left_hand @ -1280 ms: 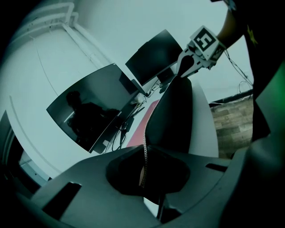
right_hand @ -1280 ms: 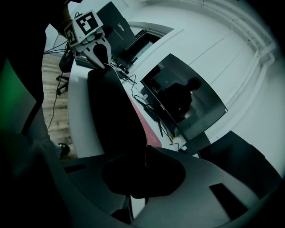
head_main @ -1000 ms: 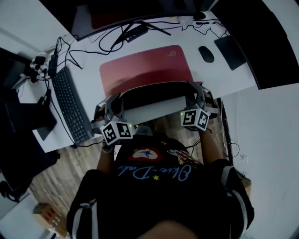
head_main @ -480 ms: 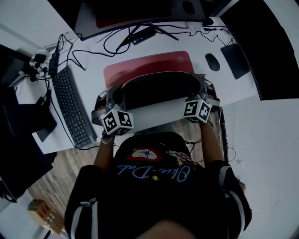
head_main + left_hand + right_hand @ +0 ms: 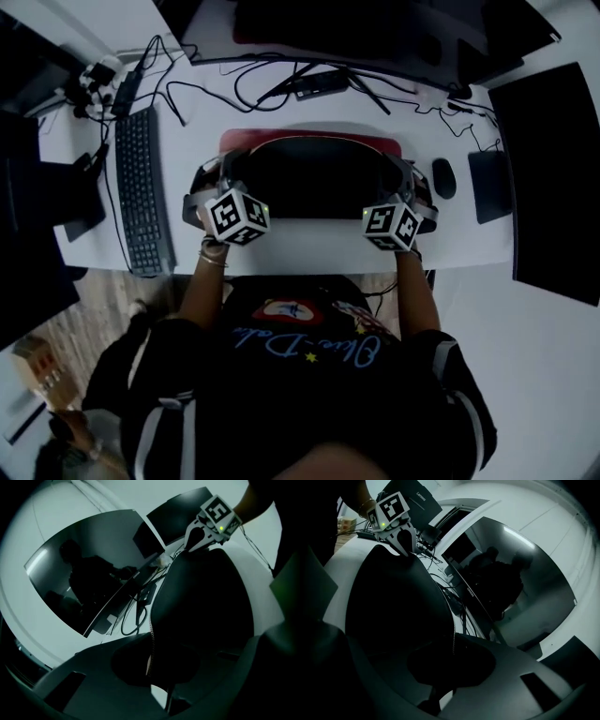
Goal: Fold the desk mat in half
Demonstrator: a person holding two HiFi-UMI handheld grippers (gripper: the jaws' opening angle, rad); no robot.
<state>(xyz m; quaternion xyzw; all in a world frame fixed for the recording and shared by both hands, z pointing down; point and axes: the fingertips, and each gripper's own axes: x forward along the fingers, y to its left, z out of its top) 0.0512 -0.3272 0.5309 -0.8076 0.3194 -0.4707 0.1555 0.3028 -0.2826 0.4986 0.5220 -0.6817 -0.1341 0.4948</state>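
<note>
Head view had the desk mat (image 5: pixel 314 183) doubled over on itself in the middle of the white desk (image 5: pixel 281 246). Its black underside was facing up and bowed into a loose arch, with only a thin strip of the red top face (image 5: pixel 309 140) peeking out along the far edge. The near edge was off the desk and sat above the far half of the mat. The left gripper (image 5: pixel 214 173) had its jaws clamped tight on the mat's left corner, and the right gripper (image 5: pixel 410 175) was doing the same on the right corner. Both gripper views showed the stitched edge pinched between nearly closed jaws. A keyboard (image 5: pixel 141 187) lay to the left of the mat. A mouse (image 5: pixel 443 178) and a small dark pad (image 5: pixel 490 186) sat off to the right. Cables (image 5: pixel 281 89) ran behind the mat under a big curved monitor (image 5: pixel 356 28).
</note>
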